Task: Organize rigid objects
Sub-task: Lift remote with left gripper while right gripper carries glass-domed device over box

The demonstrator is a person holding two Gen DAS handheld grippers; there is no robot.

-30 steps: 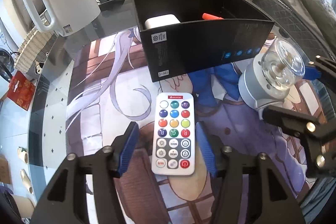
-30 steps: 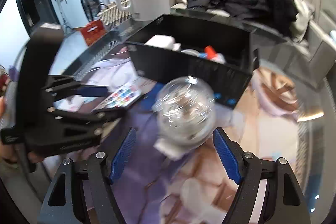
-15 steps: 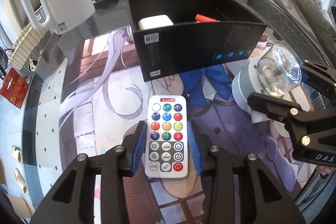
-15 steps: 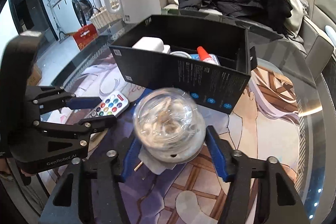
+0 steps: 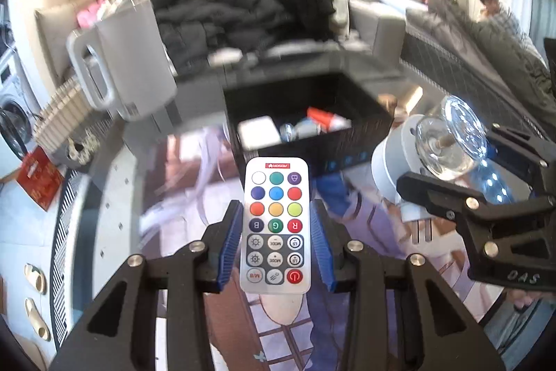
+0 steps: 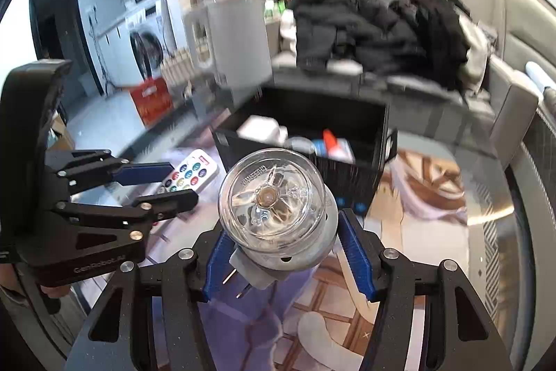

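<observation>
The left tool is closed on the remote control, which is held by its long edges, above the counter. The right tool is closed on the night light, gripped at its grey base under the glass dome. Both things are held in front of the black box, which is already partly filled. The flat remote can be tilted out of the pads if it is knocked on the box wall. The round base can be slipped, and the glass can be broken if it is released from too high.
</observation>
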